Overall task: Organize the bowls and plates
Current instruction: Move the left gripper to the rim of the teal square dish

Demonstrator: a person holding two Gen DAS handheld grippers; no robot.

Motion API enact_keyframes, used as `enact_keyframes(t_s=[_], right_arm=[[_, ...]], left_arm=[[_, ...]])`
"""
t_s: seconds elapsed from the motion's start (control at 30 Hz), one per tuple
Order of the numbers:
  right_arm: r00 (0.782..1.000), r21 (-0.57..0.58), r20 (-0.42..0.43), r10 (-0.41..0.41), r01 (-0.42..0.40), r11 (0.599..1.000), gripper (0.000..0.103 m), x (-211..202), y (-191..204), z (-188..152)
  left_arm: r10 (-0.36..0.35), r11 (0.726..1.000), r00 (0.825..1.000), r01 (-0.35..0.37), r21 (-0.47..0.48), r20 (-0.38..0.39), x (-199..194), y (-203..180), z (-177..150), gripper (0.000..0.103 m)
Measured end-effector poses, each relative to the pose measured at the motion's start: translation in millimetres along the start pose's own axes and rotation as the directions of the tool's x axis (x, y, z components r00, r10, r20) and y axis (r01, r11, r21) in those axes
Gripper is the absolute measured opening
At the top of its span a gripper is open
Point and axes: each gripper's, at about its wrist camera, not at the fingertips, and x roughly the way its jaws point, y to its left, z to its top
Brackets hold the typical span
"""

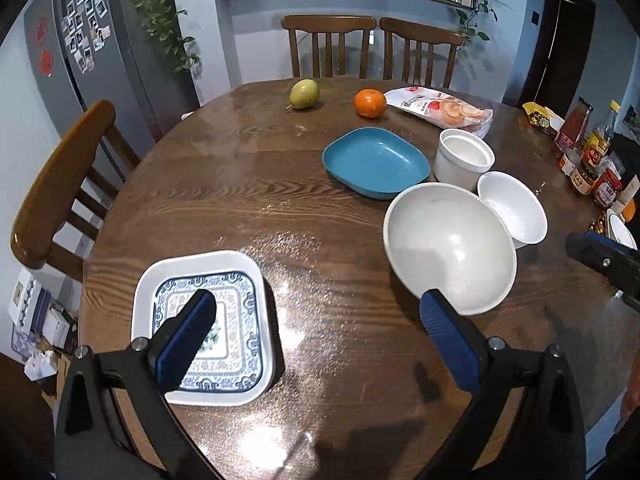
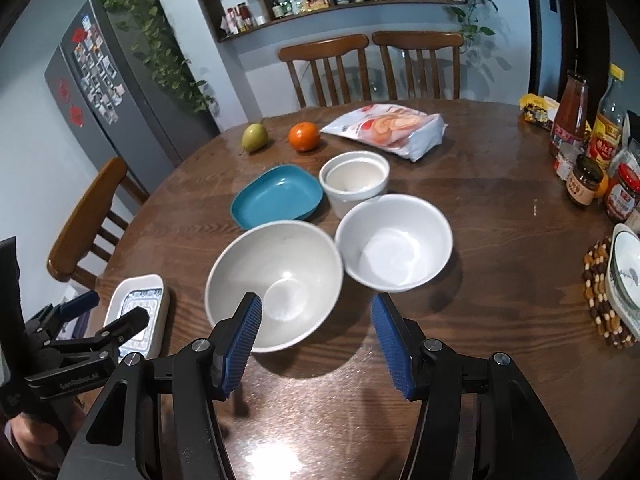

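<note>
On the round wooden table lie a square blue-patterned white plate, a blue dish, a large white bowl, a smaller white bowl and a straight-sided white bowl. My left gripper hangs open above the table, its left finger over the patterned plate. In the right wrist view my right gripper is open and empty just in front of the two round bowls.
A pear, an orange and a snack bag lie at the far side. Jars and bottles crowd the right edge, beside a bowl on a beaded trivet. Wooden chairs ring the table.
</note>
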Motion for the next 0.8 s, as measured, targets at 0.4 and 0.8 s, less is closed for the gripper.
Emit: enact_keyframes(t_s=[0.4,0.8], right_arm=[[0.999,-0.055,0.036,-0.017,0.019,0.998,0.058,-7.5,-22.4,31.1],[0.998,-0.132,0.005,0.058,-0.057,0.99,0.058,15.5,-20.3,61.0]], left_arm=[[0.014,0.999,1.0,-0.014,0.029,0.006,8.2,-31.6,22.8,0.102],[0.05,0.999,0.998,-0.05,-0.001,0.036,17.8,-42.2,47.9,0.102]])
